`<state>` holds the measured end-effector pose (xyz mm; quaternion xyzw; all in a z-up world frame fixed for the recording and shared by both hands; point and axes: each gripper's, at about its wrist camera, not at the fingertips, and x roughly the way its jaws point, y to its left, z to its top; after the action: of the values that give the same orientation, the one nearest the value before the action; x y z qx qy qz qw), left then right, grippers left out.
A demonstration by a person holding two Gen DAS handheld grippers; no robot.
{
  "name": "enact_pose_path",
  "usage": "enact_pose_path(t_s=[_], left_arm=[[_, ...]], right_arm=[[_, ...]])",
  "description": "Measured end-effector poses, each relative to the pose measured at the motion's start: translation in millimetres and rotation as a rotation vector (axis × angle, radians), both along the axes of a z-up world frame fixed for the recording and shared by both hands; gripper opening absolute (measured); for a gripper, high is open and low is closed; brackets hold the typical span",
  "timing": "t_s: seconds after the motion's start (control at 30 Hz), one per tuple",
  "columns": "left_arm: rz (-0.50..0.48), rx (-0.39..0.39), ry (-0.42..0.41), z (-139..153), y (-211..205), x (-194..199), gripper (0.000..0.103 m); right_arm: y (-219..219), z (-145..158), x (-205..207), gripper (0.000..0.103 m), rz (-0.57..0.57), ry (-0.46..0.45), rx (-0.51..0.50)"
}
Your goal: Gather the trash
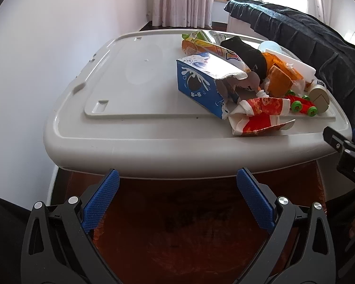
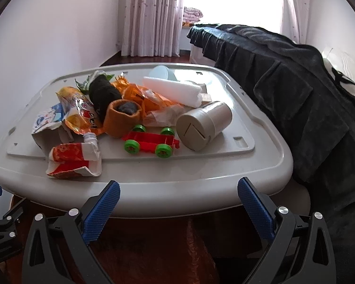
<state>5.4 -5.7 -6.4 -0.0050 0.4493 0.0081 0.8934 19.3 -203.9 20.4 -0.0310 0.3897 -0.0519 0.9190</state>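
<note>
i have both grippers hanging short of the near edge of the grey bin lid (image 1: 120, 142), and nothing is picked up yet. the left gripper (image 1: 177, 179) has its blue pads spread wide with nothing between them, and the right gripper (image 2: 178, 190) is the same, wide apart and empty.

the trash sits heaped on the lid's right half as the left view shows it. the crumpled red and white wrapper (image 2: 74, 163) lies closest to the near rim, so i judge it the first thing to take. to do it well i would bring the right gripper forward and down over the rim, straddle the raised fold rather than the flat part, and close slowly, since thin paper will likely slide or tear. the torn blue milk carton (image 1: 198, 82) touches the wrapper's far side, so i would lift straight up to avoid dragging it along.

not all of this looks like trash: the red toy cart with green wheels (image 2: 151, 142) and the beige cylinder (image 2: 204, 125) just beside it may need to stay, and i would keep the fingers off them.

the left view shows the carton's printed blue side and the bare left half of the lid. the right view shows what the heap hides from there: an orange sock (image 2: 124, 116), a white foam roll (image 2: 172, 91), and a pale cup (image 2: 162, 73) at the back. a dark cloth (image 2: 295, 82) drapes beside the lid.
</note>
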Motion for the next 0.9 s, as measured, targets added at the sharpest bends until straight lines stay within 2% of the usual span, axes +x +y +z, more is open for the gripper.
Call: enact_pose_path(t_s=[0.2,0.4,0.53,0.73,0.9], left_arm=[[0.008,0.008,0.011,-2.9,1.6,-1.8,0.097],[0.027,-0.004,0.041,-2.1,7.7,-7.6,0.097],[0.020,0.006,0.018,11.6,6.8,-10.8,0.097],[-0.029,0.080,-0.017,37.2,3.2,-8.1,0.097],[-0.046,0.106,0.004,48.9,12.0,3.5,0.097]], right_arm=[[4.6,-1.2,-4.6,0.098,0.002,0.006,-0.001],[8.0,-0.5,-8.0,0.098,0.018,0.037,0.044],[17.0,7.1,-4.6,0.098,0.050,0.041,0.059],[41.4,17.2,6.3,0.098,0.132,0.038,0.063],[44.9,21.2,14.8,0.098,0.189,0.045,0.027]])
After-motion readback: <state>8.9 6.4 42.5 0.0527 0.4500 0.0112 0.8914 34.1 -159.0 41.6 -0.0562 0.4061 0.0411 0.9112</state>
